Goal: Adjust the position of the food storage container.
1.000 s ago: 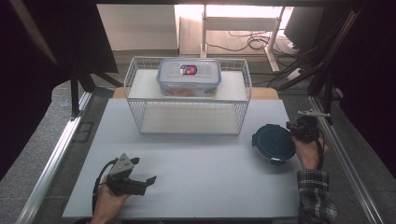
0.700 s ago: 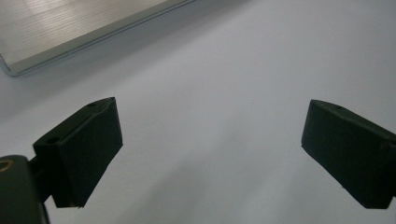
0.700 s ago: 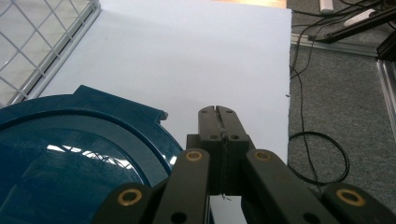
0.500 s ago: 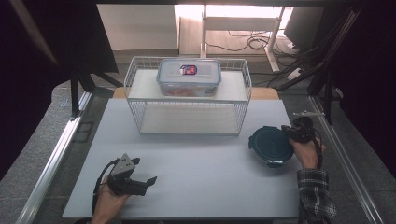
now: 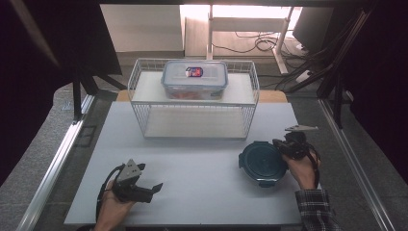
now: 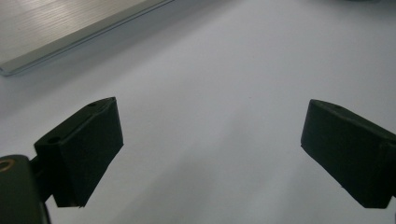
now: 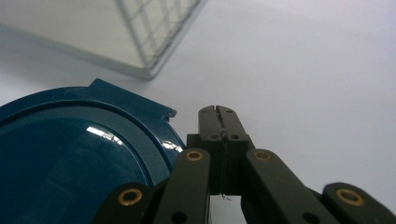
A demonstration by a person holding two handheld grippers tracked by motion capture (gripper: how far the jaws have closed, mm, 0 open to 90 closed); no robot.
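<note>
On the right side of the white tabletop (image 5: pixel 192 192) we have our right hand-held gripper (image 5: pixel 281 144) up against the round dark-teal container lid (image 5: pixel 262 162), which lies flat in front of the wire basket's right corner. From the right gripper view (image 7: pixel 217 114) the jaws are pressed tight together with nothing caught between them, their tips just beside the lid's rim (image 7: pixel 140 116) near a small tab; whether they touch the rim we cannot tell. Our left hand-held gripper (image 5: pixel 156 186) rests low at the near left of the tabletop, well apart from the lid, and in the left gripper view (image 6: pixel 210 144) its jaws stand wide apart over bare white surface.

Behind all this the white wire basket (image 5: pixel 144 115) stands upside down like a small rack, and a clear rectangular food box with a label (image 5: pixel 195 79) sits on top of it.

We judge that the step in hand is shifting or lining up the lid with the clenched right jaws, a push from the edge and not a lift. If the lid is to be carried next, we would need to part the jaws, bring one over and one under the rim at the tab, and close firmly; the smooth flat lid may slide away, so the left gripper could come across to steady it
</note>
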